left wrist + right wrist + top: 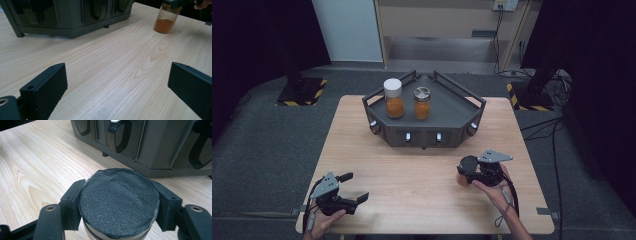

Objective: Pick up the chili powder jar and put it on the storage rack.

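Observation:
A glass jar of orange powder with a black lid (119,201) stands on the wooden table (412,170) at the front right. My right gripper (468,169) is shut on its lid, one jaw pressed to each side. The same jar (166,20) appears far off in the left gripper view, its base on the wood. My left gripper (354,187) rests at the front left of the table, jaws wide open with only bare wood between them. Two more jars stand on the dark rack: a white-lidded jar (393,98) and a metal-lidded jar (422,103), both with orange contents.
The dark grey angular rack (462,107) sits at the table's far middle, with raised rails and several clip-like holders along its front face (120,137). Cables and hazard-striped stand bases lie on the floor beyond the table.

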### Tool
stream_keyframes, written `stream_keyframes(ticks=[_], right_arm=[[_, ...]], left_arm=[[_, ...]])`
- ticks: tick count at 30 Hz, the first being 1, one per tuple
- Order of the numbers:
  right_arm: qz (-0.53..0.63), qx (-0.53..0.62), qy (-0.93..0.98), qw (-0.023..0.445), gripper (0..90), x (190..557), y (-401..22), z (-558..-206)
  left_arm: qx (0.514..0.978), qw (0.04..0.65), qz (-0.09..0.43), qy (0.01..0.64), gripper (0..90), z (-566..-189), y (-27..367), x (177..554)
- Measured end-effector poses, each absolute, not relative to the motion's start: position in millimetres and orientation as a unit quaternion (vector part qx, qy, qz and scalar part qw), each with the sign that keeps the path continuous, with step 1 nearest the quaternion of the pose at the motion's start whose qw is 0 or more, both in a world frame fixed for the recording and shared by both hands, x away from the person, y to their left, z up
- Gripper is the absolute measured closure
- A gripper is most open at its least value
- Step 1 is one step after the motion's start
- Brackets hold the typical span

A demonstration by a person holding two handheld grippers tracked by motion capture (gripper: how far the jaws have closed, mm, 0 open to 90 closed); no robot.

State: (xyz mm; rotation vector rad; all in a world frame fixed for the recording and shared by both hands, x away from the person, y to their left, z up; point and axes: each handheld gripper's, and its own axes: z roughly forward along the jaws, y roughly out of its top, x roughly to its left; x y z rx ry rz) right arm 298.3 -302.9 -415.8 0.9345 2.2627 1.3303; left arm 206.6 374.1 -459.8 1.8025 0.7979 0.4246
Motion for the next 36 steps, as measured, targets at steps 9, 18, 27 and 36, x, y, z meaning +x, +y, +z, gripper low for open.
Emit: stream_keyframes(ticks=[9,18,27,36], right_arm=[[0.471,0.322,0.803,0.173,34.9,300.1,-302.2,-408.0],[0.472,0.315,0.806,0.171,34.9,302.2,-299.3,-396.3],[0.478,0.305,0.805,0.173,34.9,305.3,-298.4,-379.1],[0.479,0.298,0.807,0.173,34.9,310.6,-295.1,-358.5]], left_arm=[[0.756,0.533,0.178,0.335,1.7,-459.7,374.1,206.7],[0.756,0.533,0.178,0.335,1.7,-459.8,374.1,206.7],[0.756,0.533,0.177,0.335,1.7,-459.8,374.1,207.0],[0.756,0.533,0.177,0.335,1.7,-459.9,374.1,207.0]])
